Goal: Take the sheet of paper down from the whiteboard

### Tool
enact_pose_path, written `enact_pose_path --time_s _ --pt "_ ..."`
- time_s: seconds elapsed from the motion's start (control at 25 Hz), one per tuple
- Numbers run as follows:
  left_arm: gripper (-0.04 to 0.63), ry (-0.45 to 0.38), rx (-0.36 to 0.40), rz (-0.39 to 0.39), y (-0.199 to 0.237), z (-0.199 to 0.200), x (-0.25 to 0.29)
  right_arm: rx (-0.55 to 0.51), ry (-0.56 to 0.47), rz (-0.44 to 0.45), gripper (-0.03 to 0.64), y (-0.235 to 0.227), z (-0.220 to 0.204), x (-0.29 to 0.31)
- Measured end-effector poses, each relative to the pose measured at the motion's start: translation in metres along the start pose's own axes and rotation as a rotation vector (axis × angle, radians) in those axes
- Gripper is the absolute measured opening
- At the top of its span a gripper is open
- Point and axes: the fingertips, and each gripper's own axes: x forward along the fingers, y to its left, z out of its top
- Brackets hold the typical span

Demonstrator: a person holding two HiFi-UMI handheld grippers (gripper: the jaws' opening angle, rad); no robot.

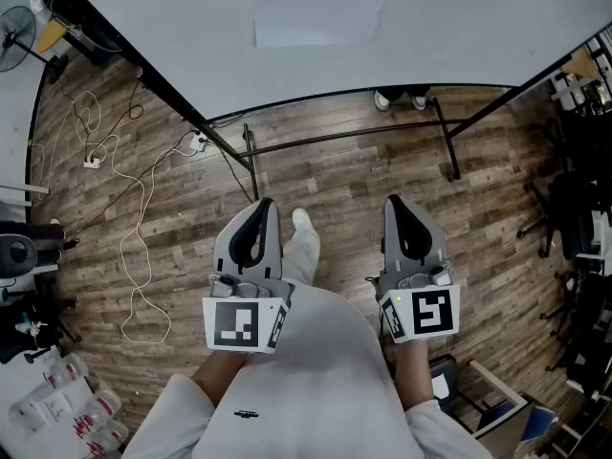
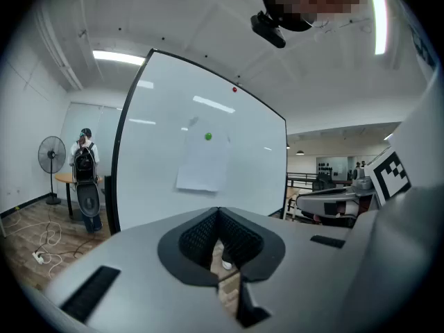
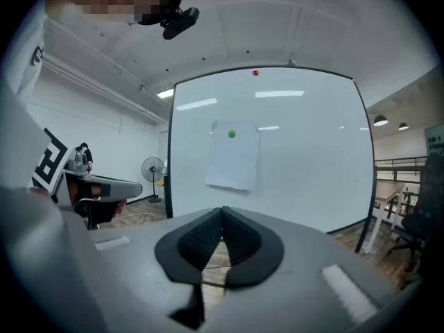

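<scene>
The person held both tools out ahead at about waist height, side by side and nearly level, tips aimed at the board. In the head view the left gripper (image 1: 260,208) sat near 7 o'clock of the frame's centre and the right gripper (image 1: 399,204) near 5 o'clock. Each one's marker cube lay nearest the body, with a white sleeve (image 1: 177,414) running back from it. The left tongs were closed, their dark ribbed pads meeting at the tip with nothing between them. The right tongs were closed and empty in the same way. Both were well apart from the whiteboard (image 3: 312,158).

The sheet of paper (image 3: 234,157) hung on the upper middle of the board, at 12 o'clock above the closed tips in each gripper view. It was plain white, taller than wide, and flat against the surface. A small green magnet (image 3: 232,134) pinned it near the middle of its top edge. Its bottom edge cast a faint shadow. A red magnet (image 3: 255,73) sat alone at the board's top rim, at 12 o'clock from the sheet. From the head view the sheet showed only as a pale rectangle at 12 o'clock.
</scene>
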Motion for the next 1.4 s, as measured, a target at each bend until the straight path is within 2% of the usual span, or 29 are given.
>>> enact_pose_path --time_s 0.24,0.4,0.64,0.88,1.4 --pt "0.006 0.095 -0.018 -0.051 -0.072 -0.059 -0.093 0.044 0.027 -0.028 0.012 0.018 -0.041 -0.123" --pt "0.006 0.09 -0.002 -0.083 -0.101 -0.05 -0.13 0.097 0.023 -0.065 0.012 0.029 -0.046 -0.178" --pt "0.006 0.079 0.003 -0.139 -0.108 -0.038 -0.163 0.153 -0.007 -0.077 0.011 0.066 -0.045 -0.205" --pt "0.007 0.081 -0.039 -0.168 -0.07 -0.041 -0.183 0.124 0.004 -0.102 0.011 0.113 -0.043 -0.201" --pt "0.006 0.008 -0.08 -0.168 0.09 -0.01 -0.162 0.082 -0.062 -0.185 0.011 0.18 -0.006 -0.094"
